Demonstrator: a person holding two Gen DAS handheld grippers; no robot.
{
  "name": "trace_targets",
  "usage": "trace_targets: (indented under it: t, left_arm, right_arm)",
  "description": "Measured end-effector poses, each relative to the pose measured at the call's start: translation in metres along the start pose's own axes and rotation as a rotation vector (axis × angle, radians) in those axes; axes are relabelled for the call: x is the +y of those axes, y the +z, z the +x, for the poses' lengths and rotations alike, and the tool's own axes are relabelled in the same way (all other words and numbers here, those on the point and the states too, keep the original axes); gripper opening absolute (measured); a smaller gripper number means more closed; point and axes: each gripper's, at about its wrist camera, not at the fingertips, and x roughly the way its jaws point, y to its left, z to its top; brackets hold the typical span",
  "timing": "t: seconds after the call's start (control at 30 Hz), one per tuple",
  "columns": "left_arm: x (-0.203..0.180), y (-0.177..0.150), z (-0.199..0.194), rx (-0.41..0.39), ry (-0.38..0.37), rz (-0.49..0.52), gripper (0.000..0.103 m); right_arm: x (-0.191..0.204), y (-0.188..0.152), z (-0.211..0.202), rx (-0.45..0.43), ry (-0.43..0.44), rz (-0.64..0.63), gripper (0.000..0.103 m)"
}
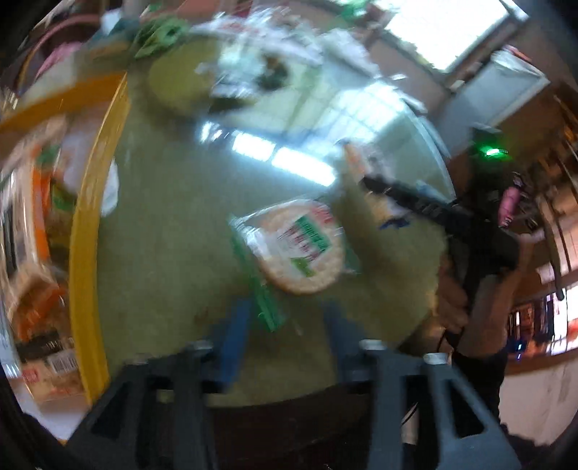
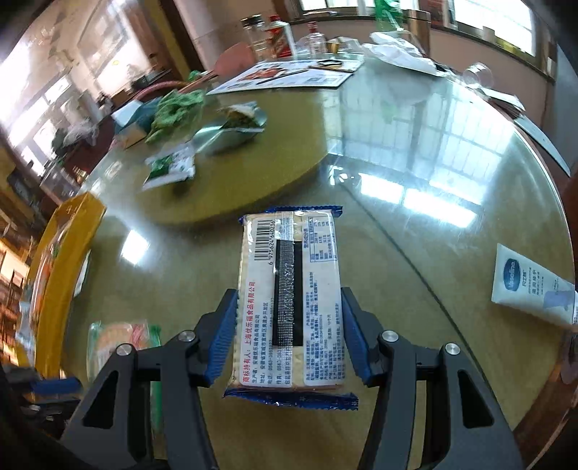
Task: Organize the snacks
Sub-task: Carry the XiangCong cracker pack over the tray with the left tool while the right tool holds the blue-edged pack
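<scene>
In the right wrist view my right gripper (image 2: 289, 307) is shut on a rectangular cracker pack (image 2: 289, 289) with blue crimped ends, held label side up above the glass table (image 2: 415, 224). In the blurred left wrist view my left gripper (image 1: 285, 311) is open, its blue fingertips on either side of the green end of a round rice cracker pack (image 1: 300, 249) lying on the table. The right gripper (image 1: 365, 180) shows at the right of that view with its pack. The round pack also shows in the right wrist view (image 2: 123, 336) at lower left. A yellow tray (image 1: 86, 231) with snack packs stands at the left.
The yellow tray (image 2: 54, 271) sits at the table's left edge. A turntable (image 2: 231, 180) carries green snack packets (image 2: 169, 170) and an opened bag (image 2: 234, 123). A Vaseline tube (image 2: 534, 285) lies right. Bottles (image 2: 274, 34) and papers stand at the far side.
</scene>
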Motion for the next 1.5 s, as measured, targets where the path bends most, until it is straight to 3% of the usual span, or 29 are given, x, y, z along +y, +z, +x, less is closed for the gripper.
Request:
trace_targets:
  t: [0.1,0.17,0.27,0.37,0.43,0.57,0.63,0.73,0.83,0.93,1.07,1.27,1.4,1.5]
  left_arm:
    - [-0.011,0.025,-0.007,-0.135,0.059,0.092,0.074]
    - [-0.014,0.044,0.002,-0.157,0.080,0.135,0.077]
    - [-0.019,0.070,0.033,-0.103,0.077,0.201,0.077]
    - [-0.012,0.076,0.059,-0.021,0.012,0.165,0.077]
    - [-0.008,0.068,0.069,0.041,-0.024,0.132,0.077]
    - [-0.006,0.036,0.052,0.049,-0.043,0.112,0.078]
    - [-0.010,0.025,0.047,0.047,-0.012,0.126,0.078]
    - [-0.021,0.009,0.045,0.022,0.091,0.190,0.078]
    - [-0.044,-0.001,0.054,0.021,0.181,0.307,0.078]
    - [-0.054,-0.007,0.057,0.014,0.213,0.373,0.079]
    - [-0.052,-0.010,0.060,0.023,0.213,0.349,0.080]
    - [-0.047,-0.007,0.067,0.004,0.239,0.353,0.082]
    - [-0.047,-0.013,0.063,-0.031,0.240,0.348,0.075]
    - [-0.042,-0.017,0.058,-0.044,0.258,0.331,0.075]
  right_arm:
    - [0.001,-0.008,-0.004,0.015,0.012,-0.029,0.056]
    - [-0.001,-0.014,-0.009,0.019,0.017,-0.028,0.056]
    - [-0.005,-0.022,-0.015,0.026,0.016,-0.012,0.056]
    - [-0.008,-0.026,-0.019,0.032,0.022,0.010,0.056]
    - [-0.010,-0.028,-0.021,0.034,0.032,0.019,0.056]
    - [-0.010,-0.028,-0.021,0.036,0.036,0.022,0.056]
    - [-0.009,-0.029,-0.021,0.033,0.032,0.015,0.056]
    - [-0.008,-0.031,-0.022,0.026,0.026,0.011,0.058]
    - [-0.005,-0.031,-0.021,0.022,0.016,0.001,0.059]
    - [-0.004,-0.028,-0.019,0.024,0.034,0.008,0.069]
    - [0.002,-0.022,-0.013,0.025,0.030,-0.014,0.076]
    - [0.010,-0.020,-0.008,0.020,-0.027,-0.028,0.076]
    - [0.012,-0.023,-0.009,0.019,-0.044,-0.027,0.076]
    - [0.015,-0.028,-0.011,0.012,-0.090,-0.049,0.066]
